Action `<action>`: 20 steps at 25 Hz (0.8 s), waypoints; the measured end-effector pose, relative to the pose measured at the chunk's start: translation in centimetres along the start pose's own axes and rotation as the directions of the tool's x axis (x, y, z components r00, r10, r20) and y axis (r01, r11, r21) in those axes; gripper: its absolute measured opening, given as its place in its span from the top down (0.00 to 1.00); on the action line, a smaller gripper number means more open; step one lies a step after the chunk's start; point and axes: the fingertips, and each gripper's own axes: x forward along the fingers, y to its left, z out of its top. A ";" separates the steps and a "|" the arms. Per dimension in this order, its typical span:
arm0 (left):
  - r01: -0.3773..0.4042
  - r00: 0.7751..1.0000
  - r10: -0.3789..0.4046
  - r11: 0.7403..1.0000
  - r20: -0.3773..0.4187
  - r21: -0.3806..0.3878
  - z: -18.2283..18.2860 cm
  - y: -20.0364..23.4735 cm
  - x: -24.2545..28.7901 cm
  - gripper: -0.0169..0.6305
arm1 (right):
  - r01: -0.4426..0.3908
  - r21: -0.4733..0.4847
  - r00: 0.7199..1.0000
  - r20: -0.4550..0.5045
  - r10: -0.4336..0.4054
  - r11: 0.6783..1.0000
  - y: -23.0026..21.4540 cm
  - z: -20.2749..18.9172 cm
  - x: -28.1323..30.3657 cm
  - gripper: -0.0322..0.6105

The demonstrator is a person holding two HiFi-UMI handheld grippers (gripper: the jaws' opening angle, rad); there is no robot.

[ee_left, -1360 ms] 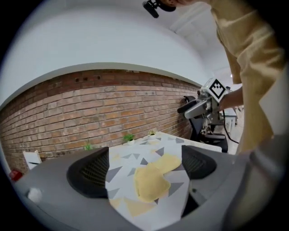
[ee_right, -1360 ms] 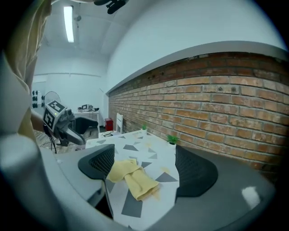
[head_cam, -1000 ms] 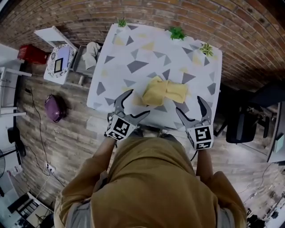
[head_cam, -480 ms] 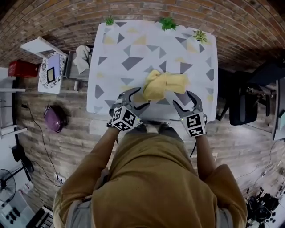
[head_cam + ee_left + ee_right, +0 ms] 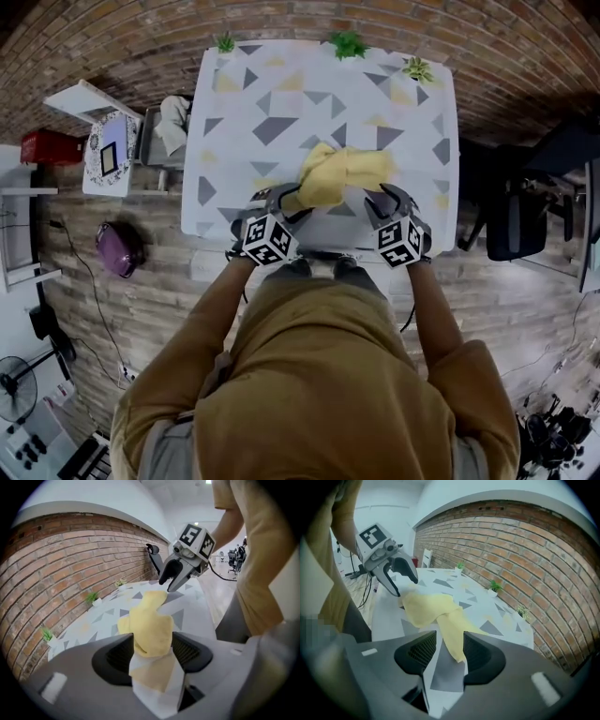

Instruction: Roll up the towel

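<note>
A crumpled yellow towel [image 5: 342,175] lies near the front edge of the table [image 5: 281,84] with the triangle-patterned cloth. My left gripper [image 5: 281,202] is at the towel's near left end. In the left gripper view its jaws have just been closing, and a bunched towel end [image 5: 150,630] fills the gap and touches both pads. My right gripper [image 5: 382,199] is at the near right end. In the right gripper view its jaws have also been closing. A towel corner [image 5: 452,637] lies between them against one pad, and tablecloth shows at the other.
Three small potted plants [image 5: 349,44] stand along the table's far edge by the brick wall. A black chair [image 5: 516,220] is to the right. A white stand [image 5: 108,141] and a purple bag [image 5: 117,248] are on the floor to the left.
Both grippers have come down from in front of the table onto the towel's near ends. Their jaws stand narrower than before, with towel now between them.
</note>
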 end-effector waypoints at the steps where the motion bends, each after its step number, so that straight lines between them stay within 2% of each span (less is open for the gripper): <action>1: 0.004 1.000 -0.004 1.000 -0.016 0.006 -0.2 -0.2 0.3 0.50 | 0.001 -0.023 1.000 -0.017 -0.002 1.000 -0.1 -0.4 0.5 0.69; 4: 0.016 0.999 -0.014 0.999 -0.053 0.029 -0.4 -0.7 1.1 0.55 | -0.012 -0.077 0.998 -0.065 0.007 0.997 -0.3 -1.7 1.7 0.72; 11: 0.034 0.987 -0.025 0.998 -0.158 0.056 -2.0 -1.7 2.3 0.67 | -0.043 -0.162 0.991 -0.133 0.021 0.986 -0.4 -3.6 3.4 0.73; 16: 0.028 0.980 -0.020 0.999 -0.199 0.038 -2.6 -1.6 3.0 0.72 | -0.081 -0.178 0.989 -0.140 0.056 0.981 -0.1 -3.9 3.8 0.76; 20: 0.034 0.977 -0.034 0.999 -0.208 -0.003 -3.1 -1.8 3.2 0.77 | -0.099 -0.164 0.988 -0.137 0.077 0.981 0.4 -4.0 3.8 0.83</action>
